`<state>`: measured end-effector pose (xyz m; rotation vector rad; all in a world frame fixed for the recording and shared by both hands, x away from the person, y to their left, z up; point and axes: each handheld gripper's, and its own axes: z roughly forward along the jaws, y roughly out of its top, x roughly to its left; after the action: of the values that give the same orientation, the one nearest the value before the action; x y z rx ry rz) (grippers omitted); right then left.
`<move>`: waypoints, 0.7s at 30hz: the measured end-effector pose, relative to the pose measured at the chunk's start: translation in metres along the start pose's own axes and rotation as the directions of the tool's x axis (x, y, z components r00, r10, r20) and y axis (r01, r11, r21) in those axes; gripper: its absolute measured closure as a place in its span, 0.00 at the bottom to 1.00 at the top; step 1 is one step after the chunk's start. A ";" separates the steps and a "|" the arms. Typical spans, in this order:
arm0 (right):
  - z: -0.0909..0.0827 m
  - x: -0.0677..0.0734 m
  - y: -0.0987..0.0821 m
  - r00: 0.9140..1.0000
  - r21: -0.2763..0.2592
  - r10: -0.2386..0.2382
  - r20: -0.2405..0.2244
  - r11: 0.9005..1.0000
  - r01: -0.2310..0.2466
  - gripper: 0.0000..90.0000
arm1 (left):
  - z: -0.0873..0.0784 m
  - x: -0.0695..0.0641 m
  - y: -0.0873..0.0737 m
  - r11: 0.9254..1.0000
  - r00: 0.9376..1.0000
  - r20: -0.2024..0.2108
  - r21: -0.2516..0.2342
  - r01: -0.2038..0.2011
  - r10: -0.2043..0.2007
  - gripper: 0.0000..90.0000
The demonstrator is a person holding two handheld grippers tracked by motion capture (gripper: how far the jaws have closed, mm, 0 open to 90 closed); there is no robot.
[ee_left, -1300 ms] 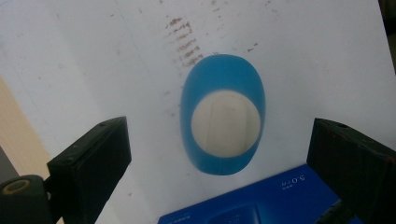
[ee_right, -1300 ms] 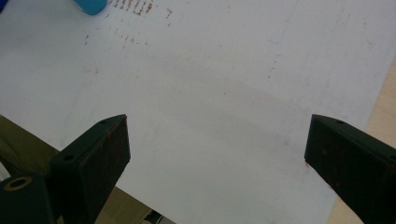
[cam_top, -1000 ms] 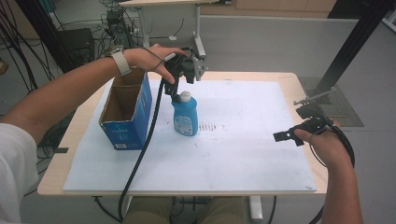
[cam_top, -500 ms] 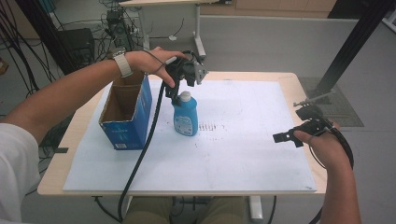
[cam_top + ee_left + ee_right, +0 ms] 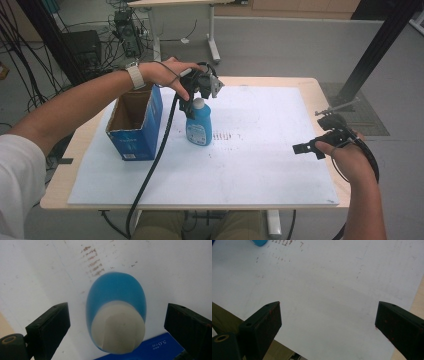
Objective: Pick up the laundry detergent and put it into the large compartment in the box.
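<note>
A blue bottle (image 5: 199,129) with a white cap stands upright on the white sheet (image 5: 260,165), next to an open blue cardboard box (image 5: 136,131). My left gripper (image 5: 194,102) hangs straight above the cap, open. In the left gripper view the bottle (image 5: 116,291) sits between the wide-apart jaws of the left gripper (image 5: 117,311), neither jaw touching it. My right gripper (image 5: 312,134) hovers open over the sheet's right side, holding nothing. In the right gripper view the right gripper (image 5: 327,307) frames bare sheet, with the bottle (image 5: 258,242) at the top left.
The box stands at the sheet's left edge and its blue side (image 5: 152,347) shows just beside the bottle. The left gripper's cable (image 5: 150,170) trails across the sheet's front left. Wooden table edge (image 5: 320,95) borders the sheet on the right.
My left gripper has come down a little towards the bottle's cap. The right gripper and the bottle have stayed where they were.
</note>
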<state>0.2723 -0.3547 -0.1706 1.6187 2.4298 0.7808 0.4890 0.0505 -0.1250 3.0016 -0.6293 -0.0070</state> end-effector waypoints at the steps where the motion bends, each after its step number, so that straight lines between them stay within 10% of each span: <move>1: 0.001 0.000 0.000 1.000 0.002 0.001 -0.001 1.000 -0.001 0.07 | 0.001 0.000 0.001 1.000 1.000 0.002 0.003 -0.001 0.001 0.08; 21: 0.004 -0.002 -0.004 1.000 0.000 0.008 -0.005 1.000 -0.008 0.07 | 0.020 0.000 -0.001 1.000 1.000 -0.008 0.008 0.002 -0.002 0.11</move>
<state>0.2713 -0.3565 -0.1760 1.6293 2.4282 0.7864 0.4892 0.0500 -0.1451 3.0081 -0.6269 0.0078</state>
